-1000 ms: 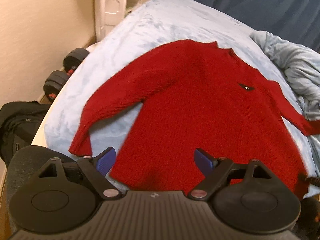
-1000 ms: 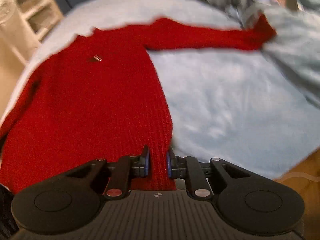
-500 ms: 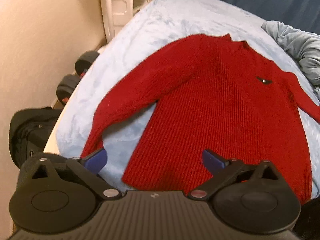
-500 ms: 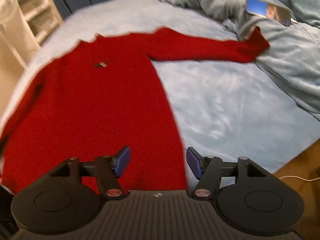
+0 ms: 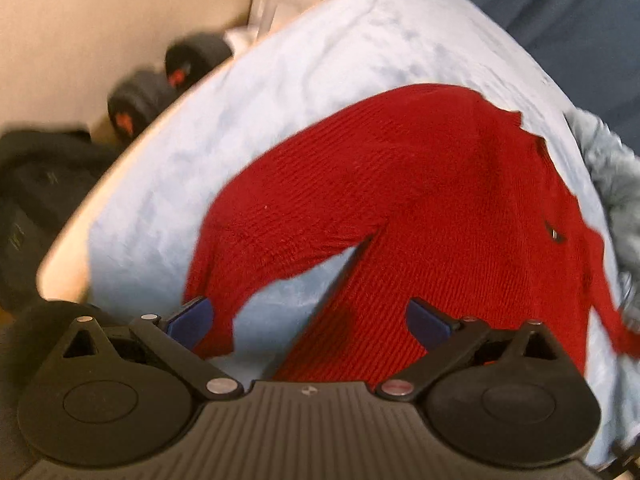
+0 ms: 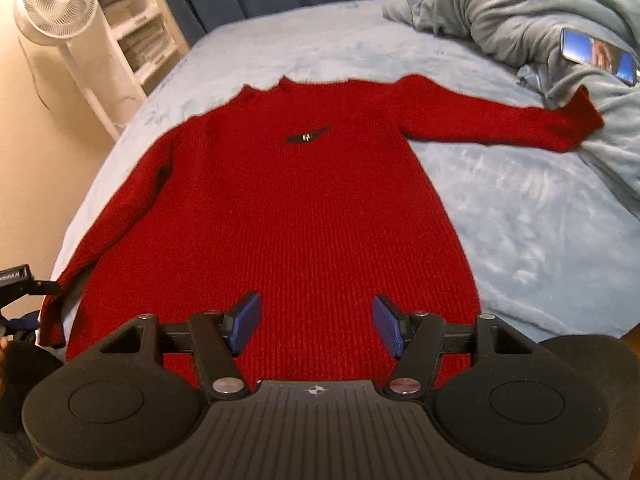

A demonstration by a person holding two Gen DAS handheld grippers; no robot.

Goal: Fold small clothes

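Note:
A red knit sweater [image 6: 304,200] lies flat, front up, on a light blue bed cover [image 6: 540,220], its sleeves spread to the sides. My right gripper [image 6: 316,324] is open and empty above the middle of the hem. My left gripper [image 5: 308,320] is open and empty over the near left corner of the sweater [image 5: 420,200]; its left finger is at the left sleeve cuff [image 5: 212,320]. The left gripper's tip also shows in the right wrist view [image 6: 16,280], beside that cuff. The right sleeve's cuff [image 6: 580,120] rests on a rumpled blanket.
A rumpled blue-grey blanket [image 6: 540,20] with a phone [image 6: 596,56] on it lies at the back right. A white fan [image 6: 56,0] and white shelves [image 6: 136,28] stand left of the bed. Dumbbells [image 5: 160,88] and a black bag [image 5: 40,184] lie on the floor at the left.
My right gripper let go of the hem's right corner, opened, and moved left and back over the middle of the hem. My left gripper opened wider and moved left toward the left sleeve cuff.

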